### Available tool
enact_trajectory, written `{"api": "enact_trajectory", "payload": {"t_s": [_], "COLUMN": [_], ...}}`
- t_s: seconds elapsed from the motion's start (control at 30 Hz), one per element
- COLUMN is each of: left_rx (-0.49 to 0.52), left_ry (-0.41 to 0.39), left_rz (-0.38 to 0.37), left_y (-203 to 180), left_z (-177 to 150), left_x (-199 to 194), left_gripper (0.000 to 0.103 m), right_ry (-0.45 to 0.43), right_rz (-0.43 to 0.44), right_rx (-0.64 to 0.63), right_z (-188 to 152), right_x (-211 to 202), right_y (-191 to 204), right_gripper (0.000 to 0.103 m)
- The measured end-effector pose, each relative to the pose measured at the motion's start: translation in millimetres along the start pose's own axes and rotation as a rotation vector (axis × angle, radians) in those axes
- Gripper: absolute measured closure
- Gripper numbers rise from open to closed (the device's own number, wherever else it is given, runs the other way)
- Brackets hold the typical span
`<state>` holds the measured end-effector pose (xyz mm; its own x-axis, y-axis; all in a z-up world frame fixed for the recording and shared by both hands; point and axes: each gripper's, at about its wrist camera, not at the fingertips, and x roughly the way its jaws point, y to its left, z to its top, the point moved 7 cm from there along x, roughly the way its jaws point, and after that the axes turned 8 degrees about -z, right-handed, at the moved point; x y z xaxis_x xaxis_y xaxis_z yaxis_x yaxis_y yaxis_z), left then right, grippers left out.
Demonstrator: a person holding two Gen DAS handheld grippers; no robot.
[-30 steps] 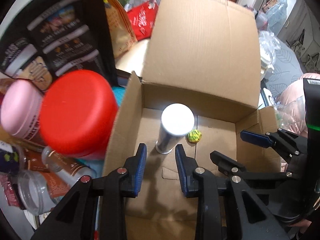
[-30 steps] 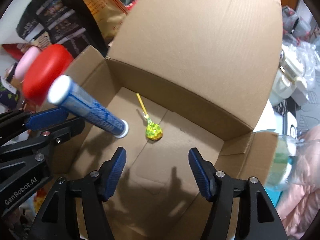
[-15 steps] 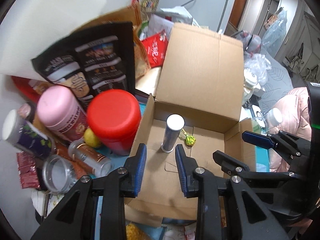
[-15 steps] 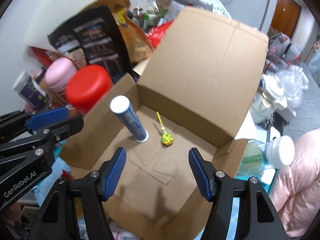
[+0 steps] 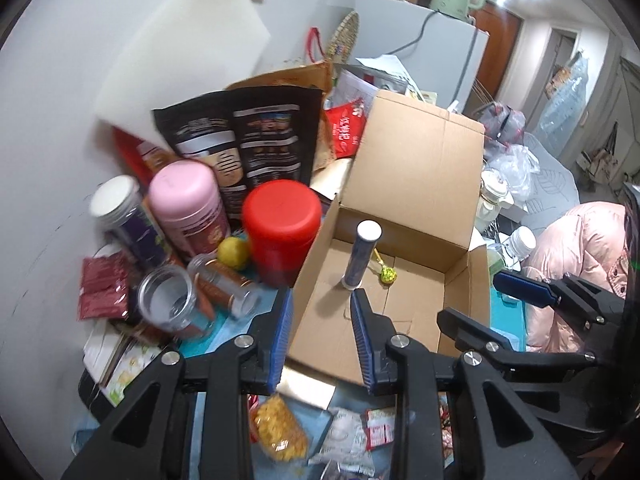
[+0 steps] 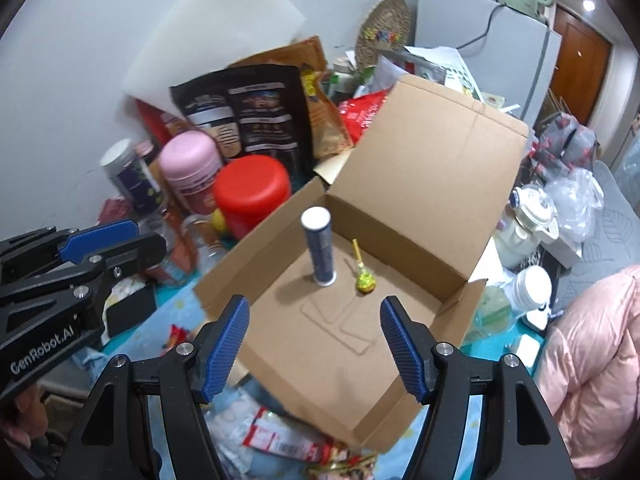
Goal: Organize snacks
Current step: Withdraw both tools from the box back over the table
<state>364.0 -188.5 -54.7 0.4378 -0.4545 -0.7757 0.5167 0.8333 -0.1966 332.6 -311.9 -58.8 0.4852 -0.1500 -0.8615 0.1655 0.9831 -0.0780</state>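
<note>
A: Landmark is the open cardboard box [image 6: 404, 184]. What's inside?

B: A blue tube with a white cap [image 6: 318, 250], standing upright on the box floor toward the back left corner. Just beside it on the right lies a lollipop in a yellow-green wrapper [image 6: 364, 282], stick pointing toward the back wall. Tube and lollipop sit close but apart.

A: Left gripper [image 5: 322, 334]?

B: Hangs above the box's near left edge. Jaws nearly closed, a narrow gap left, nothing between the blue pads.

A: Right gripper [image 6: 314, 346]?

B: Over the box's near edge, pointing down into it. Jaws opening, already standing wide, and empty; only the box floor shows between them.

A: Outside the box?

B: Left of it, a red-lidded jar [image 5: 282, 230] touches the box wall. Further left stand a pink-lidded canister [image 5: 188, 204] and a dark canister with a white lid [image 5: 124, 216]. A clear jar [image 5: 168, 308] lies on its side in front of them. A black snack pouch [image 5: 244, 144] leans behind the group. In front of the box, small snack packets [image 5: 280, 432] are scattered on a blue cloth.
</note>
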Motion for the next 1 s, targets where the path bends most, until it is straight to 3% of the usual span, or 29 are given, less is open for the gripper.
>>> {"api": "enact_trajectory", "payload": {"t_s": [0.53, 1.0], "left_rx": [-0.07, -0.115], "left_ry": [-0.083, -0.097], "left_rz": [0.069, 0.094], "left_y": [4, -1], "left_z": [-71, -152], "left_x": [-87, -132], "left_gripper": [0.074, 0.074], "right_ry": [-0.061, -0.049], "right_rz": [0.075, 0.137], "right_rx": [-0.071, -0.132], "right_z": [-60, -127], "right_x": [-73, -106], "right_y": [40, 70], "right_gripper": [0.034, 0.03]}}
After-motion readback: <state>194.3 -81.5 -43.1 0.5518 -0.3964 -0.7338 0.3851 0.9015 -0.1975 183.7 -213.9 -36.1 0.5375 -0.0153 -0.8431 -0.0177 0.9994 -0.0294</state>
